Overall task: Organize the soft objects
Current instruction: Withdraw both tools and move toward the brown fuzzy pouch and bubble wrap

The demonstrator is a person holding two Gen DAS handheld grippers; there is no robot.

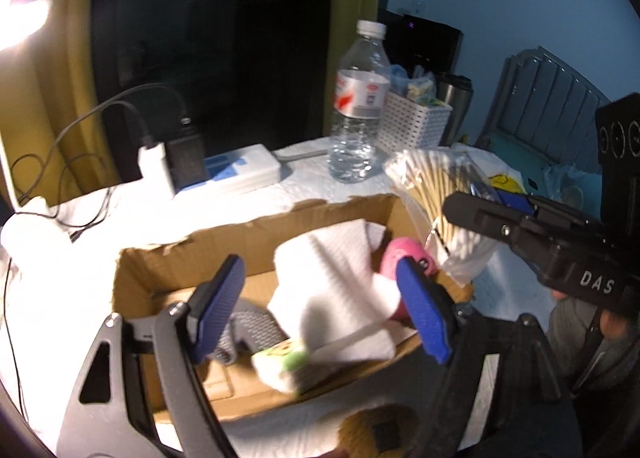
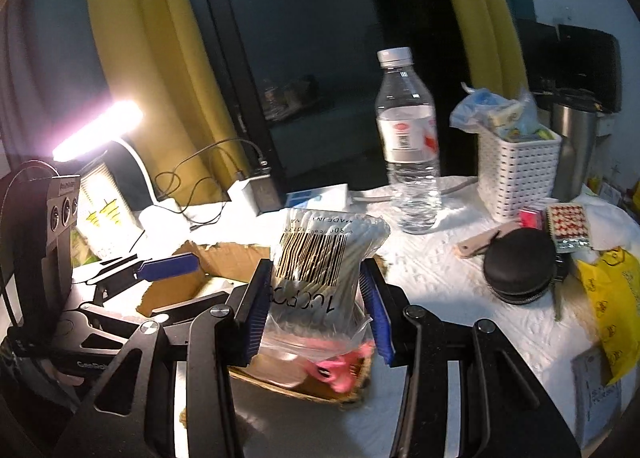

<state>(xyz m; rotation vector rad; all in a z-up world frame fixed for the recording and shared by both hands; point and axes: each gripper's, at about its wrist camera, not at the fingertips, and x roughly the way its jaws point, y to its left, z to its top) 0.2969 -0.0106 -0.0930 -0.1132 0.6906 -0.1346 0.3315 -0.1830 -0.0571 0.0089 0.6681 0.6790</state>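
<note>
An open cardboard box [image 1: 208, 242] sits on the white-covered table. Inside lie a folded white paper towel [image 1: 332, 282], a pink soft toy [image 1: 404, 258], a grey mesh item [image 1: 256, 326] and a small green-and-white pack [image 1: 284, 358]. My left gripper [image 1: 320, 310] is open and empty, hovering over the box. My right gripper [image 2: 316, 314] is shut on a clear bag of cotton swabs [image 2: 320, 258], held upright above the box's right end; the bag also shows in the left wrist view [image 1: 440, 194]. The pink toy [image 2: 336, 370] shows below the bag.
A water bottle [image 2: 410, 138], a white basket [image 2: 520, 174] with packets, a steel tumbler [image 2: 572, 146], a black round case [image 2: 520, 266] and a yellow bag [image 2: 612, 306] stand right of the box. Chargers and cables [image 1: 172, 158] lie behind it. A lamp [image 2: 100, 130] shines at left.
</note>
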